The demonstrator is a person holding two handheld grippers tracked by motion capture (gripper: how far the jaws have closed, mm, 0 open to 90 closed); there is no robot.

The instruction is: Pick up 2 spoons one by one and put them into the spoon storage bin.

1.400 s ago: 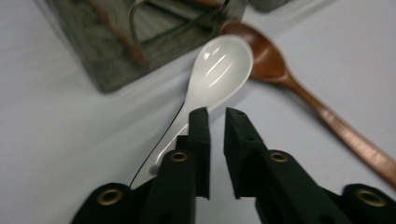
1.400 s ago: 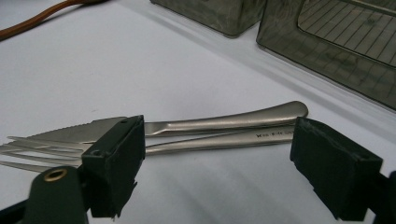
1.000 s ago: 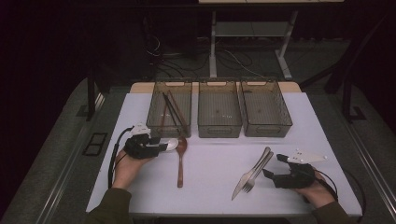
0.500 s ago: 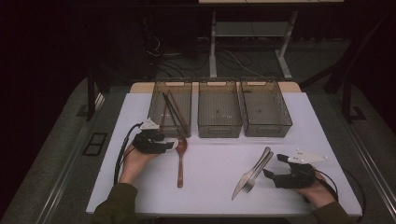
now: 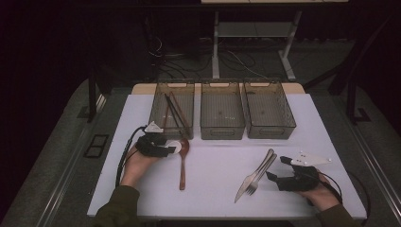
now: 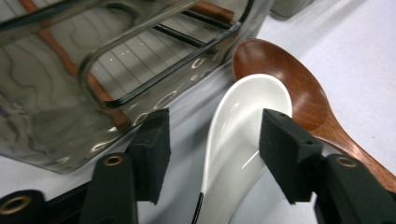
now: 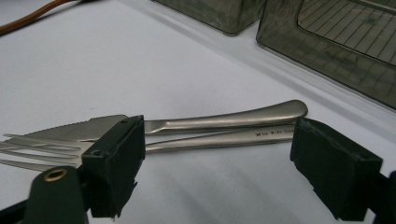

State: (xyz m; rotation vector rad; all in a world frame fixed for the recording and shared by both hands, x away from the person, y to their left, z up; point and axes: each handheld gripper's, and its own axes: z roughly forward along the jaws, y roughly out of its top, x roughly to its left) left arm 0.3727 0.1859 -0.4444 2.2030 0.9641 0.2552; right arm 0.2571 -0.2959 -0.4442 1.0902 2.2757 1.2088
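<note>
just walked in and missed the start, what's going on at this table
A person is working cutlery on a white table with a gripper in each hand. The left gripper has its jaws open around a white spoon that lies against a wooden spoon, beside the left bin, which holds chopsticks. The right gripper is open, facing a knife and fork lying side by side.

Beside the smoky see-through plastic bin (image 6: 70, 93), the white spoon (image 6: 238, 140) looks glossy and smooth, and the brown spoon (image 6: 299, 88) is shiny wood. The knife (image 7: 224, 120) and fork (image 7: 210, 142) are dull grey metal.
</note>
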